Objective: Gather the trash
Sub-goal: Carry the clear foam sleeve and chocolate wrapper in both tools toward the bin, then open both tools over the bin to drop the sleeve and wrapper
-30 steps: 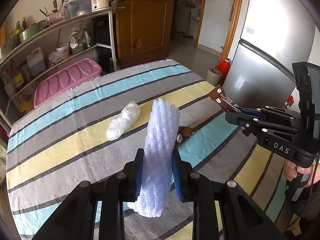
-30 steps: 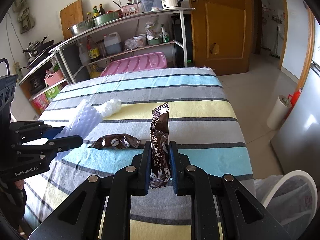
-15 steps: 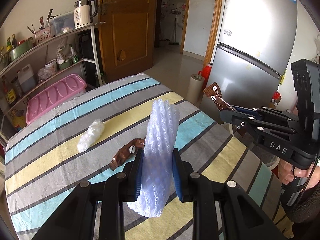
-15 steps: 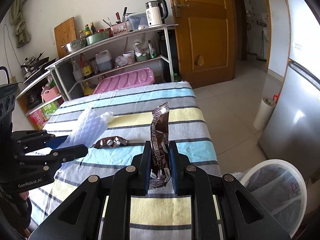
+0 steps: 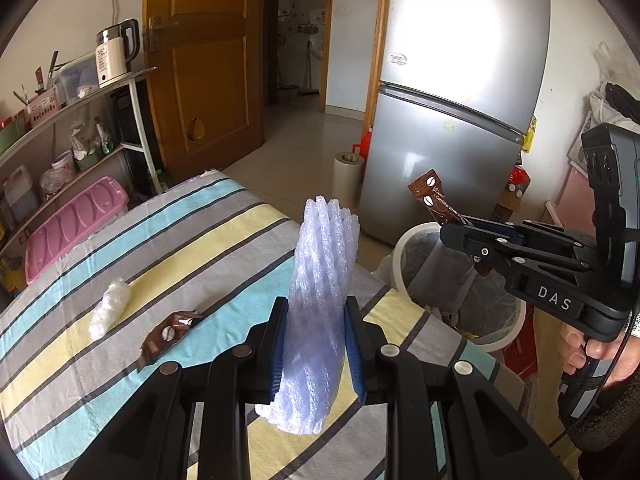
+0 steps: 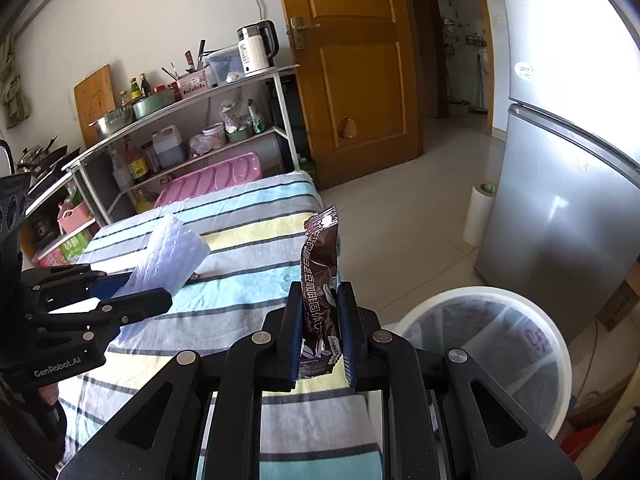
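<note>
My left gripper [image 5: 316,340] is shut on a pale bluish foam net sleeve [image 5: 320,280], which stands upright between the blue pads above the striped table. My right gripper [image 6: 320,336] is shut on a brown coffee sachet [image 6: 320,264], also upright. In the left wrist view the right gripper [image 5: 460,226] hangs over the rim of the white bin [image 5: 404,248] with the sachet [image 5: 434,200] sticking up. In the right wrist view the left gripper [image 6: 136,292] with the foam sleeve [image 6: 172,256] is at the left, and the bin [image 6: 560,344] sits at lower right. A second brown sachet [image 5: 166,334] and a crumpled clear plastic wad [image 5: 110,308] lie on the tablecloth.
The striped tablecloth [image 5: 72,360] covers the table. A silver fridge [image 5: 452,120] stands behind the bin, with a paper roll [image 5: 347,176] on the floor beside it. A pink lid [image 5: 72,224] and a metal shelf rack [image 6: 188,128] line the far side; a wooden door [image 6: 352,60] lies beyond.
Both grippers have swung right, away from the table's middle toward the bin, each keeping its item. The bin has come fully into view and the right gripper now hangs over its rim.
</note>
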Demonstrator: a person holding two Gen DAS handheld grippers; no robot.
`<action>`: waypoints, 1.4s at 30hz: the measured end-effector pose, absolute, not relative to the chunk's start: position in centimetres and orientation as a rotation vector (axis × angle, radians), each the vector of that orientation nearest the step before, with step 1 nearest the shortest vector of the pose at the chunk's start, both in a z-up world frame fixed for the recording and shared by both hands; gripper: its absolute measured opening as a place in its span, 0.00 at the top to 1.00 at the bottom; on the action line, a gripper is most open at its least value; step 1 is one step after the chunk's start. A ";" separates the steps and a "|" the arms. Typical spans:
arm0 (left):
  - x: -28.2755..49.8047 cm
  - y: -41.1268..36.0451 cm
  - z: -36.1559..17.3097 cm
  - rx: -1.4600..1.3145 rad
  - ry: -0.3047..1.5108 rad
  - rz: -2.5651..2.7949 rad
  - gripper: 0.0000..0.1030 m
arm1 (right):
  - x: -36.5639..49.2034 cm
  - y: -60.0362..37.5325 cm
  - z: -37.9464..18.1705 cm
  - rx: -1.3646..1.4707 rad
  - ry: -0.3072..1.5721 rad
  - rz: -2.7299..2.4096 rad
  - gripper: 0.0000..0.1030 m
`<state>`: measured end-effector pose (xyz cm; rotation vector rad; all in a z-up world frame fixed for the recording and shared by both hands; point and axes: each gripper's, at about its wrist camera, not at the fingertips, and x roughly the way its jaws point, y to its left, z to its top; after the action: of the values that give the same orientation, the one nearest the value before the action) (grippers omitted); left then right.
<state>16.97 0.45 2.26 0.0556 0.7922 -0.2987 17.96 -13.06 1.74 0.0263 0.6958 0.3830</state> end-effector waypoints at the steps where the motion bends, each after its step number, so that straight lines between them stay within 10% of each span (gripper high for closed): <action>1: 17.1 -0.2 2.2 0.059 0.794 -0.310 0.74 | 17.9 -13.6 1.8 0.027 0.693 0.369 0.83; 34: 22.7 -18.4 -4.5 0.141 0.942 -0.507 0.73 | 19.0 -27.7 -5.0 0.060 0.858 0.021 0.83; 42: 23.3 -18.1 -5.5 0.132 0.965 -0.495 0.51 | 19.6 -27.9 -6.2 0.058 0.903 0.021 0.78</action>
<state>23.33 -18.11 -5.47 0.1323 0.9647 -0.4946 19.57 -27.86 -6.23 0.0583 0.9026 0.0213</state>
